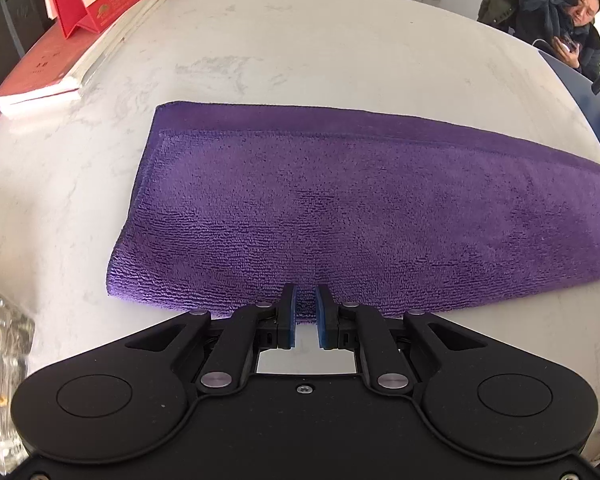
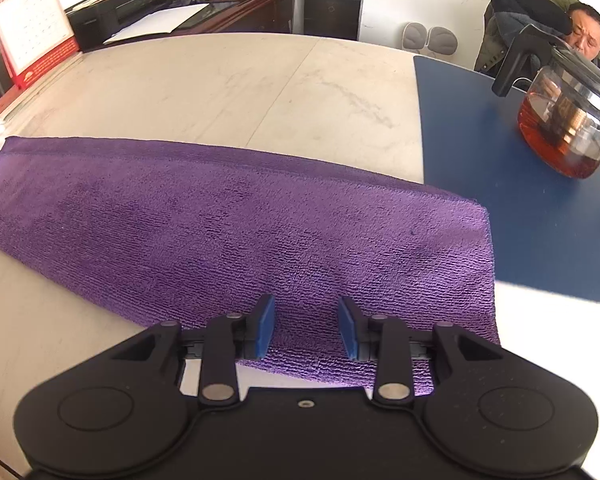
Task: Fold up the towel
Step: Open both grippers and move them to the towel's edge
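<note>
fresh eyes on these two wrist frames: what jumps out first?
The purple microfibre towel, already folded into a long strip, lies flat across the pale marbled table and fills both views. The left gripper sits at its near edge with jaws nearly closed; the right gripper hovers open over its near right end. Beyond, a glass teapot of amber tea stands on a blue mat.

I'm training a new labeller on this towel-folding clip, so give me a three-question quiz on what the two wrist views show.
1. True or false: the purple towel hangs in the air.
2. Which tongs gape wider: A left tongs, B right tongs?
3. Fill in: the glass teapot stands on a ____ mat.

Key:
1. False; it lies flat on the table.
2. B; the left are nearly closed, with a narrow gap.
3. Blue.
</note>
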A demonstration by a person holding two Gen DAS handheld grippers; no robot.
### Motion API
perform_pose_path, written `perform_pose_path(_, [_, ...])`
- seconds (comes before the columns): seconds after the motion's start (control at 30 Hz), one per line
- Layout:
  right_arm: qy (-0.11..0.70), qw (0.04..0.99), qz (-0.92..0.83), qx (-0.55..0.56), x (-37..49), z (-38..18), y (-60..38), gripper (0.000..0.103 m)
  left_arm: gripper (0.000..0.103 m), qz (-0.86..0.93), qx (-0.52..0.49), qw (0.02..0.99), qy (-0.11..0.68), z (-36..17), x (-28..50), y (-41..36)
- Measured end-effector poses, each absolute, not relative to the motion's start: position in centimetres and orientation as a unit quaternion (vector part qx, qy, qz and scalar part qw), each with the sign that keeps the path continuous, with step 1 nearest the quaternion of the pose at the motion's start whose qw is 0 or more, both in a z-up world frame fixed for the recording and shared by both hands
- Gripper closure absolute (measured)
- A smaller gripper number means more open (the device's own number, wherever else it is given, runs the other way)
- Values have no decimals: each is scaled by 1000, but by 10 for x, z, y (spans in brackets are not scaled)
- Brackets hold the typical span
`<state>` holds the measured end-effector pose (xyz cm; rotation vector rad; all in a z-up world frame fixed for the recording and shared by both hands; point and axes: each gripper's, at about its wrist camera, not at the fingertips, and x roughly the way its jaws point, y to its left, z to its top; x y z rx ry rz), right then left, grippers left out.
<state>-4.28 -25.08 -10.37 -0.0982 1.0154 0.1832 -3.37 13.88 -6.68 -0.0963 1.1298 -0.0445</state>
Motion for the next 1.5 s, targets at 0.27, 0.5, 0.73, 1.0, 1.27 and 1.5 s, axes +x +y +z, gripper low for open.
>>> perform_pose_path(0.27, [501, 853, 126, -72, -40, -92, -245, 70, 93, -2, -81, 853, 516, -53, -65, 157])
perform_pose_path(0.5, [372, 867, 292, -159, 2, 17, -162, 66, 93, 33, -71, 885, 459, -7, -61, 191])
perform_pose_path(0.73, [279, 794, 505, -193, 66, 73, -19, 60, 91, 33, -70, 881, 467, -23, -43, 211])
perform_pose_path(1.0, [327, 679, 603, -261, 68, -28, 118, 62, 92, 24, -72, 867, 493, -58, -44, 221])
perform_pose_path(1.27, [320, 615, 651, -309, 81, -69, 181, 67, 92, 19, -54, 875, 481, -60, -38, 227])
perform_pose_path(1.5, [317, 563, 686, -334, 87, -87, 199, 77, 92, 23, -56, 878, 475, -59, -34, 245])
